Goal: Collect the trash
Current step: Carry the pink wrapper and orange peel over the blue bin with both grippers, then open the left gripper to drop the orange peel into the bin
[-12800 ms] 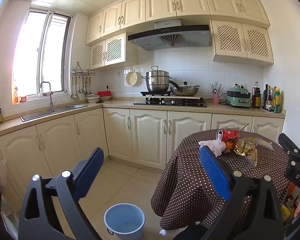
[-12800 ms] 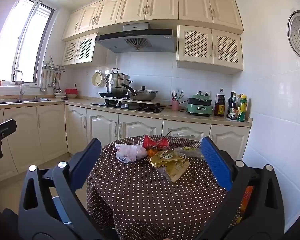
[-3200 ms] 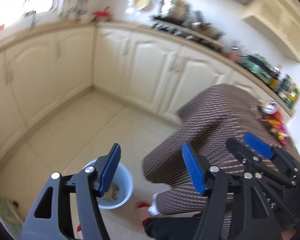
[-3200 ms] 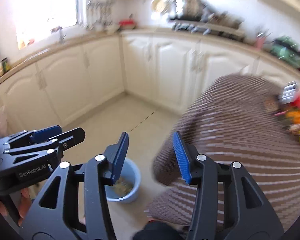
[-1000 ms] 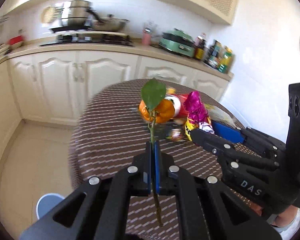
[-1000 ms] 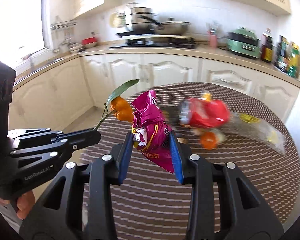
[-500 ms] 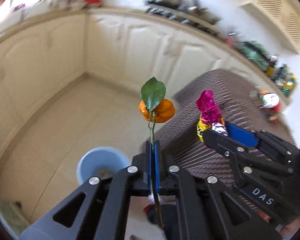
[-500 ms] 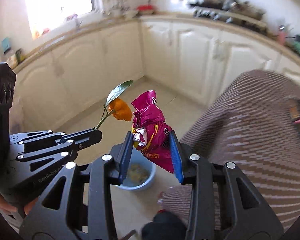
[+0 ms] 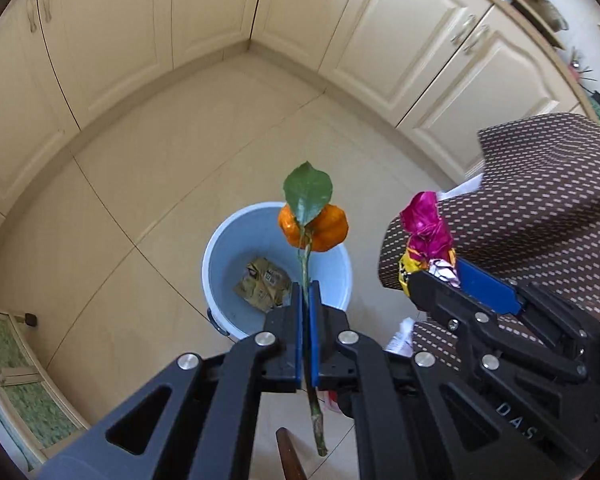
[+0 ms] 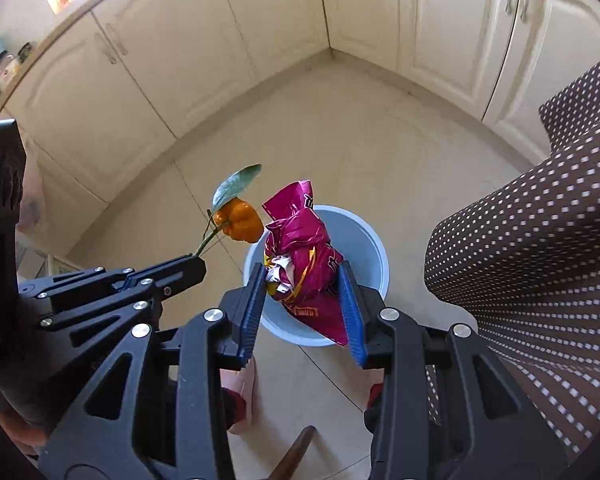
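Observation:
My left gripper (image 9: pixel 307 292) is shut on the green stem of an orange fruit (image 9: pixel 314 227) with one leaf, and holds it over the light blue bin (image 9: pixel 224 240) on the floor. A gold wrapper (image 9: pixel 262 284) lies in the bin. My right gripper (image 10: pixel 302 280) is shut on a crumpled magenta snack bag (image 10: pixel 304 248) above the same bin (image 10: pixel 364 244). The fruit also shows in the right wrist view (image 10: pixel 240 220), left of the bag. The bag shows in the left wrist view (image 9: pixel 426 228), right of the bin.
The table with the brown dotted cloth (image 9: pixel 540 208) hangs just right of the bin, also in the right wrist view (image 10: pixel 540 240). Cream cabinet doors (image 9: pixel 160 20) line the far corner. A foot in a pink slipper (image 10: pixel 244 392) stands below the bin.
Both grippers have tipped down and moved over the bin with their loads still held. The bin now lies directly under the fruit and the bag.

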`<state>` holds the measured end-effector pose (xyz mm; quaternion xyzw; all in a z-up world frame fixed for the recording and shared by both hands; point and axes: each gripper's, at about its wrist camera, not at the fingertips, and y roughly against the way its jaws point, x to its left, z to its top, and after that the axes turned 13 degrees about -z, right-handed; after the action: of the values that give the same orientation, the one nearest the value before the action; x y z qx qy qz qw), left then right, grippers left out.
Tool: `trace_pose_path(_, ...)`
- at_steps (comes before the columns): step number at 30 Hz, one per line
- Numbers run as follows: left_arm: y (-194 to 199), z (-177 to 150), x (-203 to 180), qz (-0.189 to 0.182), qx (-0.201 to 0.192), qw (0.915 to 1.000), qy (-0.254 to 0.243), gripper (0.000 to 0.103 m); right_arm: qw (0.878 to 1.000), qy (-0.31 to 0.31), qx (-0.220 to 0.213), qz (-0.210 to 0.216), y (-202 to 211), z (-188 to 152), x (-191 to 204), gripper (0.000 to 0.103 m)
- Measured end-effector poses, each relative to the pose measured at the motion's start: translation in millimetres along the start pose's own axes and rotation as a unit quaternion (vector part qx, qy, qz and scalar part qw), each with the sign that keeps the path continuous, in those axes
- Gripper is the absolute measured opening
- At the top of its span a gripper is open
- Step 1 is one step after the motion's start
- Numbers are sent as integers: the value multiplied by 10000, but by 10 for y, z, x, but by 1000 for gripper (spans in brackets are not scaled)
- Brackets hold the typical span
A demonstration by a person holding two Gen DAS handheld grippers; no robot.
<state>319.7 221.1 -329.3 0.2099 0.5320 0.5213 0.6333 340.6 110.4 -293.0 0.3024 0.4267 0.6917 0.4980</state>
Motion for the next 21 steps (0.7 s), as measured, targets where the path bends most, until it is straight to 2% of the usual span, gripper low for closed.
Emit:
trace_pose_path(4,-250,114,88,-58,27,10000,56,3,9998,-132,152,-21,-229,12,-49,36)
trace_pose_path(8,-425,166,202,-297,-63,9994,180,4,9994,-233,259,-49,-417,10,13,36)
trace_pose_path(9,-443,146,257,-299,-55,9993,228,13,9993,-257,280,-57,-456,7,10,36)
trace_pose_path(10,-460,142,282,-289,-41,9992,279,28,9992,-261,300,-64,-470,-6,-29,36)
trace_pose_path(12,-477,149,327,-226,-98,9989,398,39,9989,-316,349,-86,-524,-7,-45,36)
trace_pose_path(16,-444,138,363,-267,-163,9986,434,47,9984,-380,408,-81,-582,-37,-104,36)
trace_pose_path(21,-441,111,384,-216,-154,9983,511,47,9984,-355,430,-75,-584,-32,-58,36)
